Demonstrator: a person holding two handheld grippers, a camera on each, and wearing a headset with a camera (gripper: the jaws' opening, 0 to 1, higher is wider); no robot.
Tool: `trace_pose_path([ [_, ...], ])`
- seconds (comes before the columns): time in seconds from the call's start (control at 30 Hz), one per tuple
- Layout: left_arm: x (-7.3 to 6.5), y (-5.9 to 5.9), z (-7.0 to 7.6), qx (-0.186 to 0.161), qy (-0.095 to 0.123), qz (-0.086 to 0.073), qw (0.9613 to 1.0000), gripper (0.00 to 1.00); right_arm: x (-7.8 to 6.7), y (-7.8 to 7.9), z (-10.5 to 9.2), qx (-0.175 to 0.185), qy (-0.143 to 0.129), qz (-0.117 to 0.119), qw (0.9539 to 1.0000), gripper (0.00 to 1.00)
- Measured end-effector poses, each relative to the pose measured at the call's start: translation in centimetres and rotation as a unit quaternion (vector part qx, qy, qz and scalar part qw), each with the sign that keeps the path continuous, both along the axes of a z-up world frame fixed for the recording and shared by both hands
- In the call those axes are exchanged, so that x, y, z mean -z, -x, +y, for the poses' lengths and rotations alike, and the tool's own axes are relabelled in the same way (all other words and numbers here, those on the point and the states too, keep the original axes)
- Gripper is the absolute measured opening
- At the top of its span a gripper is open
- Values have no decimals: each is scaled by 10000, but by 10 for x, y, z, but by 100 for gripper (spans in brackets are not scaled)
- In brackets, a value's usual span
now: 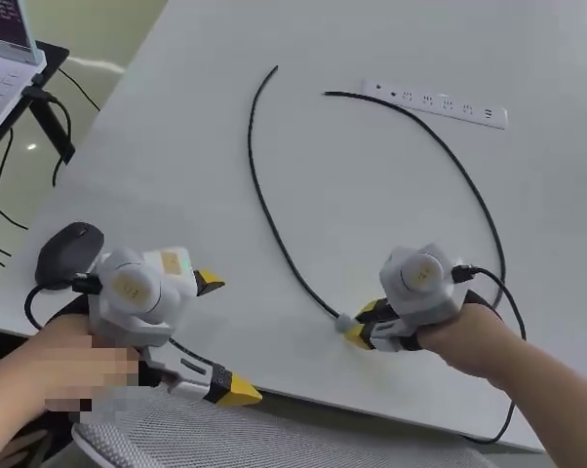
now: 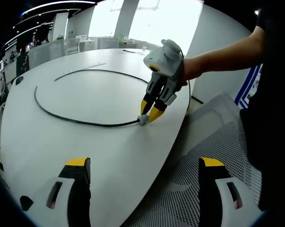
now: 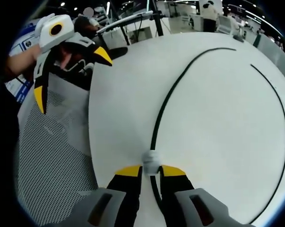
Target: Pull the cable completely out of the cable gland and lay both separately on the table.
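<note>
The cable gland (image 3: 151, 161) lies on the desk (image 3: 218, 123) at the tips of the right tool (image 3: 151, 171), whose narrow jaws seem to pinch it. The black cable (image 3: 164, 104) runs straight ahead from them. The left tool (image 1: 225, 337), spread wide and empty, waits leftward.

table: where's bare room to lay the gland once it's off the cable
Widest bare table lies inside the cable loop, short of the power strip. Also free: between cable and mouse. Crowded at the near edge, where the right gripper holds the cable gland.
</note>
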State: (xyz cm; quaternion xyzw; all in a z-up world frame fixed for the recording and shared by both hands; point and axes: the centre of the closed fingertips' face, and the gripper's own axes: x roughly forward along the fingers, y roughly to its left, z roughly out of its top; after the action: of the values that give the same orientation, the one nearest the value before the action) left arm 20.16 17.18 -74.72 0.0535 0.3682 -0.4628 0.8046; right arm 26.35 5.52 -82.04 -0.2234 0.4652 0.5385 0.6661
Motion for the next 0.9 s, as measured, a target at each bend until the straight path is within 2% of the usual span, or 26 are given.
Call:
trace_pose_path([
  [0.33,-2,1,4,-39,11,-11,10000,93,3,-2,1,-3,127,-85,9999,8],
  [0.47,-5,-1,2,-75,78,-18,9999,93,1,-1,2,28,205,-129,9997,8],
  [0.6,-8,-3,-1,-84,142,-29,9999,93,-7,2,5,95,107,1,9999,7],
  [0.67,-8,-3,-3,-52,129,-41,9999,93,-12,2,5,120,86,-43,9999,7],
  [0.73,-9,-4,-4,-31,117,-70,9999,93,-20,4,7,137,5,26,9999,7],
  [0.9,-16,-10,-10,-44,191,-169,9997,94,-37,4,8,92,-67,-46,9999,7],
])
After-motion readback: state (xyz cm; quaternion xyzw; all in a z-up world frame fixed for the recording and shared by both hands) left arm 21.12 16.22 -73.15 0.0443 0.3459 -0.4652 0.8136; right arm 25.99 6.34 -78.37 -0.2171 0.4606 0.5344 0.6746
